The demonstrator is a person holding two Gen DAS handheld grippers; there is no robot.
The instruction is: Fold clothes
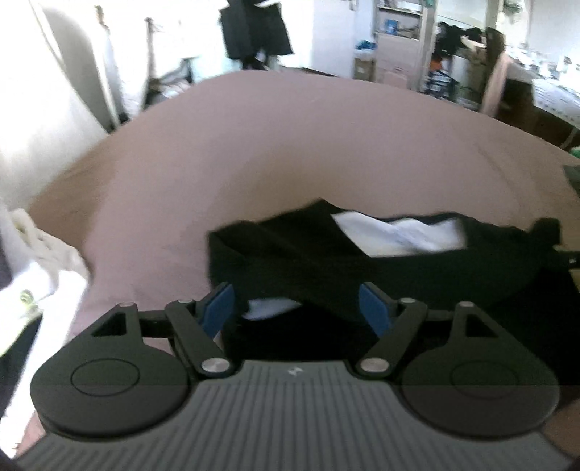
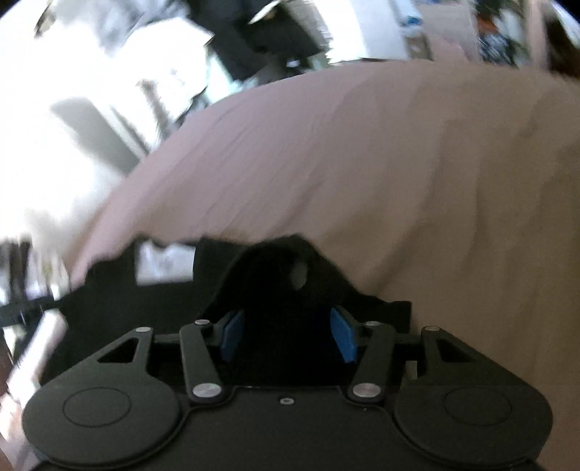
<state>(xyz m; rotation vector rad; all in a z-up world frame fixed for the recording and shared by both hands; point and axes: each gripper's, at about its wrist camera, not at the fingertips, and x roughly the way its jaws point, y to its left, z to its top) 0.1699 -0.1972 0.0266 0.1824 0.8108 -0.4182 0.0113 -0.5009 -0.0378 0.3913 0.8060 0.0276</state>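
A black garment (image 1: 319, 261) lay on a pinkish-brown bedsheet (image 1: 290, 145) as two hand-held grippers stood over its near edge, both pictures blurred. In the left wrist view, the left gripper (image 1: 296, 308) stood with its blue pads (image 1: 219, 308) spread wide, touching no cloth; a folded band of the black garment ran between them, with a white patch (image 1: 266, 308) of its print showing just inside the pad at 9 o'clock. A larger white area (image 1: 395, 235) of the same garment showed at 1 o'clock from the gripper, and the dark cloth stretched on toward 3 o'clock, ending in a bunched corner (image 1: 543, 228) near the frame's edge. Pale cloth (image 1: 47, 261) lay at the sheet's border at 9 o'clock, and a dark item hung (image 1: 253, 32) in the bright room at 12 o'clock. In the right wrist view, the right gripper (image 2: 288, 335) also stood open, its blue pads (image 2: 342, 337) apart on either side of a raised hump of the black garment (image 2: 275, 275); whether the pads brushed the cloth could not be told in the dark. A white printed patch (image 2: 163, 262) showed at 10 o'clock from that gripper, and the bedsheet (image 2: 398, 163) filled the view from 12 to 3 o'clock.
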